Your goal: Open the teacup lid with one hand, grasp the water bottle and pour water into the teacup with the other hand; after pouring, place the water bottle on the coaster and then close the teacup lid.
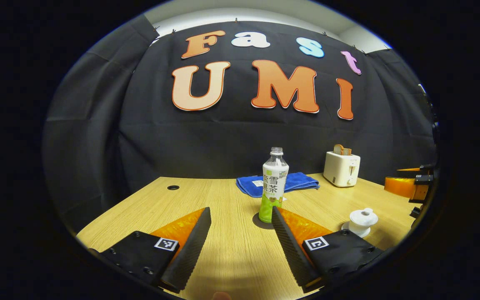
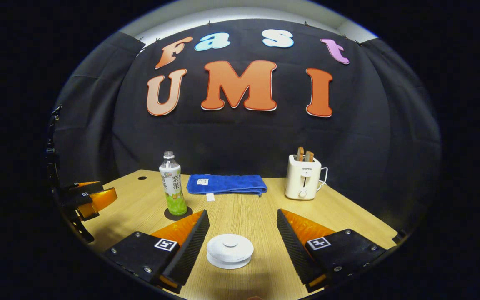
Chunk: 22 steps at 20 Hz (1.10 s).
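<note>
- Wooden table (image 2: 240, 208) across the near ground, light grain, 1 small round hole at the far left corner.
- Blue towel (image 2: 223, 184) folded flat at the far middle of the table, small white tag on top, writing too small to read.
- White toaster (image 2: 303, 177) at the far right, 2 slices of toast upright in the slots; brand mark on the front left unread.
- Left gripper (image 1: 240, 221) low over the near table, fingers spread wide, nothing between them; in the right gripper view, seen at the far left edge (image 2: 88, 200).
- Right gripper (image 2: 242, 225) likewise low, fingers spread wide on either side of the teacup, not touching it; square black-and-white marker on each finger base.
- Water bottle (image 1: 274, 185) upright, cap off, on a dark round coaster (image 2: 177, 213), left of the towel and just beyond the left gripper's right finger; label with Chinese characters, green liquid in the lower part.
- White teacup (image 2: 230, 251) near the front edge, lid (image 2: 230, 246) on with a small round knob, between the right gripper's fingers; in the left gripper view, at the near right (image 1: 363, 221).
</note>
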Each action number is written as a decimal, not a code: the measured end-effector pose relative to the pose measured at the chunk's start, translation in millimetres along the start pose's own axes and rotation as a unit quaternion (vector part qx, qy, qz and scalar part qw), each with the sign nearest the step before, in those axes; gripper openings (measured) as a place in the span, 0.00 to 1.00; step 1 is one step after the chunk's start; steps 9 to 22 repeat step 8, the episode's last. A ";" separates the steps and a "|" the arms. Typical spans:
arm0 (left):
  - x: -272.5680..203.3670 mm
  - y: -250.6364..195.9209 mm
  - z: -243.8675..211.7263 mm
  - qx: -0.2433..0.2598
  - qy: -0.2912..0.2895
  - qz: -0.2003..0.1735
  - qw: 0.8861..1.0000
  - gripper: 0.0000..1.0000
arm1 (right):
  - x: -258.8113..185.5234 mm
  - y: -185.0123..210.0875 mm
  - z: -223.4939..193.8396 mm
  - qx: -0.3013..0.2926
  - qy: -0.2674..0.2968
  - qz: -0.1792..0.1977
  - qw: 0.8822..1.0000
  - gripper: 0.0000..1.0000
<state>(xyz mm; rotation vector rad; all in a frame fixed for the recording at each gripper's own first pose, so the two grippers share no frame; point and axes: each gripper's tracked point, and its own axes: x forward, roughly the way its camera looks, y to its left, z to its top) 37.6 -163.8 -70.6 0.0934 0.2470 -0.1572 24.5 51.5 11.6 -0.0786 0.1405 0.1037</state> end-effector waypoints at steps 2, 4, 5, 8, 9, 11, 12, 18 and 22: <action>-3.2 2.0 2.9 0.002 -0.004 0.005 1.000 0.94 | -3.7 -1.7 2.0 0.004 -0.005 -0.001 1.000 0.97; -7.0 5.3 6.2 0.005 -0.006 0.012 1.000 0.94 | -4.5 -5.4 0.9 0.002 -0.007 -0.004 1.000 0.97; -8.4 6.7 8.1 0.007 -0.007 0.015 1.000 0.94 | -4.3 -9.0 0.3 0.000 -0.007 -0.008 1.000 0.97; -11.6 8.5 13.8 0.012 -0.016 0.024 1.000 0.94 | -5.8 -12.9 -1.2 0.004 -0.005 -0.011 1.000 0.97; -11.6 8.5 13.8 0.012 -0.016 0.024 1.000 0.94 | -5.8 -12.9 -1.2 0.004 -0.005 -0.011 1.000 0.97; -11.6 8.5 13.8 0.012 -0.016 0.024 1.000 0.94 | -5.8 -12.9 -1.2 0.004 -0.005 -0.011 1.000 0.97; -11.6 8.5 13.8 0.012 -0.016 0.024 1.000 0.94 | -5.8 -12.9 -1.2 0.004 -0.005 -0.011 1.000 0.97; -11.6 8.5 13.8 0.012 -0.016 0.024 1.000 0.94 | -5.8 -12.9 -1.2 0.004 -0.005 -0.011 1.000 0.97; -11.6 8.5 13.8 0.012 -0.016 0.024 1.000 0.94 | -5.8 -12.9 -1.2 0.004 -0.005 -0.011 1.000 0.97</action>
